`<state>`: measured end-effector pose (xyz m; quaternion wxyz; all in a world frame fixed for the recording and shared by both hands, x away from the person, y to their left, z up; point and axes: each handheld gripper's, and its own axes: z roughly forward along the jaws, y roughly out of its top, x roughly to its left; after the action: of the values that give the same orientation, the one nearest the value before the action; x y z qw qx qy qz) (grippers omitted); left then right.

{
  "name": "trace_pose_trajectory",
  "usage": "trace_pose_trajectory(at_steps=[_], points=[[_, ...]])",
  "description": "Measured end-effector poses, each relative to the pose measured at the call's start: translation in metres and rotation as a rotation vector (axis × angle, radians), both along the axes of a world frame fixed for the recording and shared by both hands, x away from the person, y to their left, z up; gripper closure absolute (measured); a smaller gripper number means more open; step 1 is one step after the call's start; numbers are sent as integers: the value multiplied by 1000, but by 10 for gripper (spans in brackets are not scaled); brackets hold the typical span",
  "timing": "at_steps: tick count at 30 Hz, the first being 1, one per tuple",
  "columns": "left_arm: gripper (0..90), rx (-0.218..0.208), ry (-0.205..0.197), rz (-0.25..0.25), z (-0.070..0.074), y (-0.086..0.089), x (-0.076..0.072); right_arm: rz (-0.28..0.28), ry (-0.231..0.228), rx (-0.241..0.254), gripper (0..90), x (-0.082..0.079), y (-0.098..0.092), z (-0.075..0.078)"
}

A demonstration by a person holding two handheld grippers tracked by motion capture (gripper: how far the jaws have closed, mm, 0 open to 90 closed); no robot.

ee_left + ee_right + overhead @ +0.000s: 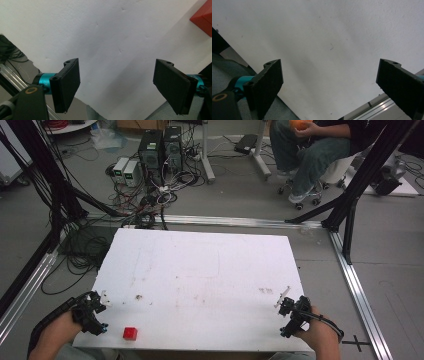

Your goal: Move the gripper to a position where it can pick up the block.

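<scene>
the small red block [130, 333] looks like a light, stiff cube with flat faces and crisp edges, so it should judge as easy to lift and unlikely to deform; the flat sides ought to sit well against flat pads, and the sensible hold is across two opposite side faces, squarely, so it does not twist out at a corner. it is too small in the high view to tell whether its skin is glossy or matte, so how slippery it is stays open. in colour it is a plain bright red, with no markings that can be made out, and in the left gripper view one corner of it [203, 17] shows at the upper right edge, beyond the jaws. it sits on the white surface [200, 270] near the front edge, toward the left side, close to the left hand-held gripper [97, 312] but not touching it, and well apart from the right hand-held gripper [287, 312] at the far front corner. the left hand-held gripper has its jaws spread wide with nothing between them, just bare surface; the right hand-held gripper is likewise spread wide and holds nothing.
</scene>
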<state>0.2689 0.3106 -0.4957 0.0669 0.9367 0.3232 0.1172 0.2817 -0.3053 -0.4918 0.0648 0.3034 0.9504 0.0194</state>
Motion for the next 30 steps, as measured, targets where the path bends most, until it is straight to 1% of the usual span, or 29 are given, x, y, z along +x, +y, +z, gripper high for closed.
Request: trace_pose_trajectory(at_steps=[1,3,4,5,6,9,11,14,17,19,20,22,23,25,27,28,30], points=[[220,-9,-5,5,0,0,0,3,0,-2,64,0,0,0],[220,-8,-4,4,0,0,0,8,-1,-4,64,0,0,0],[220,-8,-14,7,0,0,0,6,-1,-5,64,0,0,0],[220,-8,-14,7,0,0,0,6,-1,-5,64,0,0,0],[220,-6,-13,5,1,1,0,3,-8,-12,64,0,1,0],[220,-12,-17,8,0,2,-1,9,-12,-4,64,0,1,1],[220,-11,-13,4,1,2,0,2,-11,-5,64,0,2,1],[220,-28,-18,1,1,2,0,8,-3,-5,64,1,3,0],[220,-29,-17,1,1,2,0,11,1,-7,65,0,3,0],[220,-21,-11,-9,0,2,0,11,-3,-5,65,-1,2,1],[220,-18,-16,-15,0,2,0,7,-2,-5,64,-1,2,1],[220,-19,-11,-26,0,2,0,12,-5,-3,65,0,3,1],[220,-11,-8,-33,1,2,0,15,-7,-4,64,0,3,2],[220,-12,-12,-33,0,1,-1,14,-6,2,65,0,4,2],[220,-2,-8,-52,2,0,0,16,-6,4,65,0,6,1],[220,-11,-10,-52,2,0,-1,20,-6,4,64,0,6,0],[220,-7,-13,-58,2,0,0,29,-1,6,64,0,6,0]])
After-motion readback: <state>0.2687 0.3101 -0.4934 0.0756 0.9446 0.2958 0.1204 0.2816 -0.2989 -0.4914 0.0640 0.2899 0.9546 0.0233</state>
